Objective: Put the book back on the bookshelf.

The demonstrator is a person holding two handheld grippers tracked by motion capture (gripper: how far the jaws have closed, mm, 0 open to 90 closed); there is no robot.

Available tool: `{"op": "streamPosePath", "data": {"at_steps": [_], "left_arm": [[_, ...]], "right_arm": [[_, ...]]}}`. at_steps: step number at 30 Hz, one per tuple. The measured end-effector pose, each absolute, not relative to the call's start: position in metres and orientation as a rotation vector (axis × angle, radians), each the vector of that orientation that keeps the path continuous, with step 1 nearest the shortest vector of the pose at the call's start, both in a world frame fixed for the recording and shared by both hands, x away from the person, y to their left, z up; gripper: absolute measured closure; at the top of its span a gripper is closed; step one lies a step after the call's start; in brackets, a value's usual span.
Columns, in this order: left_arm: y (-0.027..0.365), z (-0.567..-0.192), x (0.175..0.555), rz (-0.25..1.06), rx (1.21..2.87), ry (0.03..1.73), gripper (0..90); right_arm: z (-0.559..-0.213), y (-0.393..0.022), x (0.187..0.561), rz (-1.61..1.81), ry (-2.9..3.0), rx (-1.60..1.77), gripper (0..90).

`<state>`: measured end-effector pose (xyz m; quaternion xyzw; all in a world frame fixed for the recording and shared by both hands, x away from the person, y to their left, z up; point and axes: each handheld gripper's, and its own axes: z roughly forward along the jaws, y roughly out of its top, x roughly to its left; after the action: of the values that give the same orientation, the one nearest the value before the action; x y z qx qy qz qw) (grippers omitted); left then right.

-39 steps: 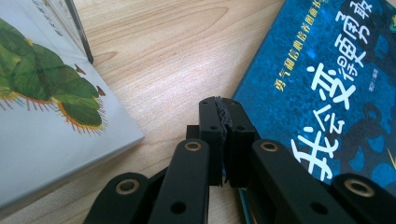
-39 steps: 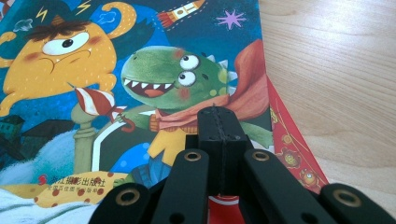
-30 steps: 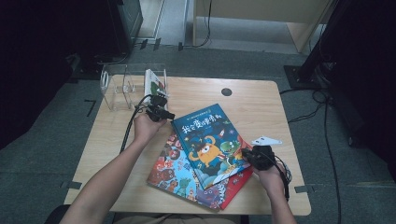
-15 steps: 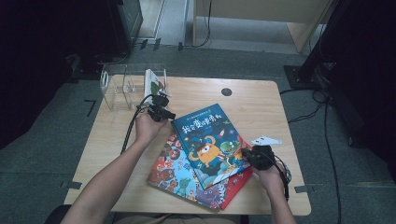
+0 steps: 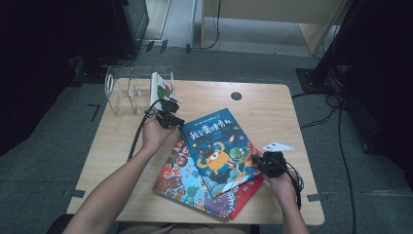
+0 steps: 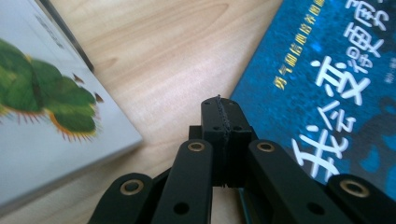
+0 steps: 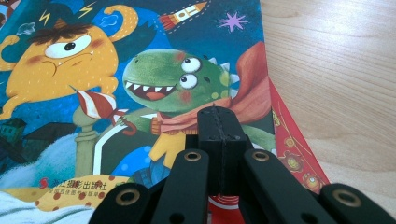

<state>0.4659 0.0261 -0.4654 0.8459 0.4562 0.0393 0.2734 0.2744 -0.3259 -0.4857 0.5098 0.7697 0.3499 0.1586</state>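
**Top book due for lifting: both grippers at its edges, neither holding**

Finding 1. The blue hardcover picture book with the orange monster and green dinosaur on its cover [image 5: 217,148] lies flat and askew on top of the red-covered picture book with cartoon faces [image 5: 187,183], near the front middle of the pale wooden table [image 5: 263,105].

Finding 2. The left gripper [image 5: 171,118] sits at the blue book's far left corner; its jaws are pressed together with nothing between them, as the left gripper view [image 6: 219,109] confirms. The right gripper [image 5: 258,161] rests at the book's near right edge, jaws likewise pressed together and empty [image 7: 217,119].

Judgement. The step appears to be raising the blue book. Recommended: spread the jaws first, slide 1 jaw under the cover edge, pinch the board firmly, and lift level so the red book beneath is not dragged.

Count. 3 books: 1 blue, 1 red, 1 white book with a green creature [image 5: 160,90] standing in the clear acrylic book stand [image 5: 119,92]. 1 stand. 2 grippers.
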Motion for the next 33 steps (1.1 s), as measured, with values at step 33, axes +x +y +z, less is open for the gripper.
{"op": "streamPosePath", "data": {"at_steps": [33], "left_arm": [[0.048, -0.471, 0.437, 0.087, 2.263, 1.232, 90.0]], "right_arm": [[-0.487, -0.327, 0.278, 1.019, 2.193, 1.451, 90.0]]}}
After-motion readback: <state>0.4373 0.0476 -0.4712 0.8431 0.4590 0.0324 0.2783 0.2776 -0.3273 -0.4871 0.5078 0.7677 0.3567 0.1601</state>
